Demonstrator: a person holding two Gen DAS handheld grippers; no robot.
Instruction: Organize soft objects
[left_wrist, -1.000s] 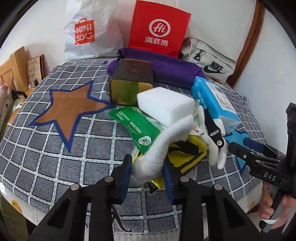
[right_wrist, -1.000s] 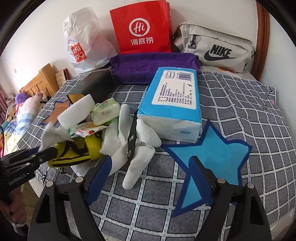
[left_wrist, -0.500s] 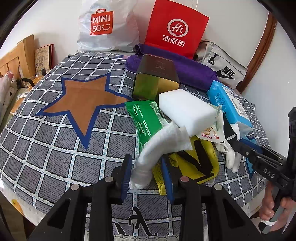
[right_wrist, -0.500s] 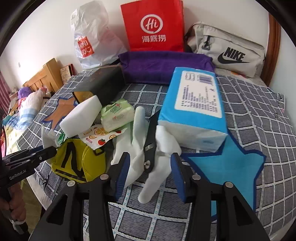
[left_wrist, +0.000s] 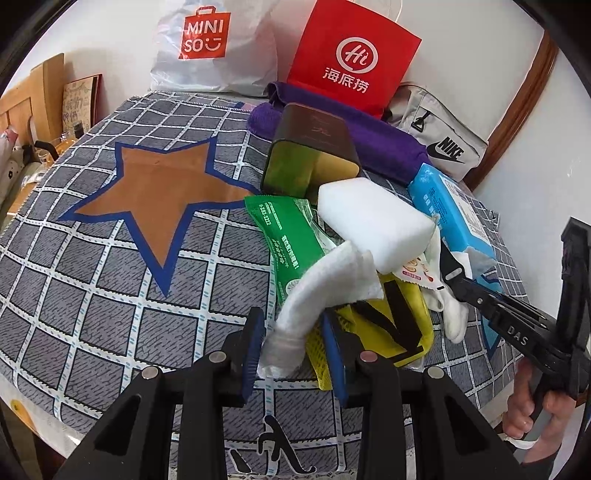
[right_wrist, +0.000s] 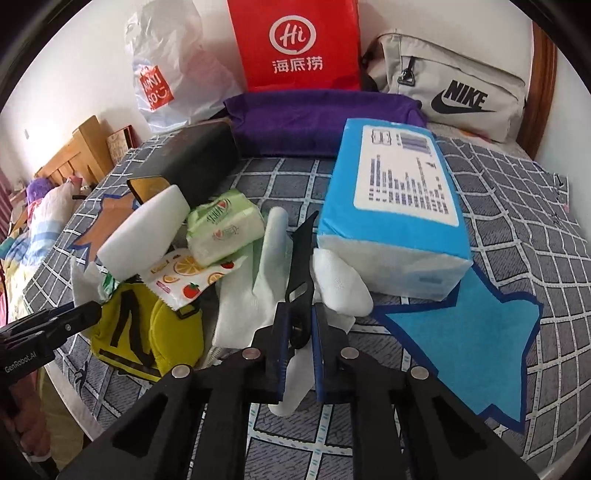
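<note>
- My left gripper (left_wrist: 293, 343) grasps a white cloth (left_wrist: 325, 280); the right gripper (right_wrist: 298, 334), jaws just closing, clamps the black clip (right_wrist: 301, 280) on white socks (right_wrist: 255, 295).
- Next, I judge: lift both clear of the bed (left_wrist: 110, 277) pile.

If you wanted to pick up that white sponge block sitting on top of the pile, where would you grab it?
Probably across its two long side faces, coming down from above at the near end. The white sponge block rests tilted on the green packet, so that end sticks up free. Its far end lies close to the dark box, leaving less room for jaws there.
</note>
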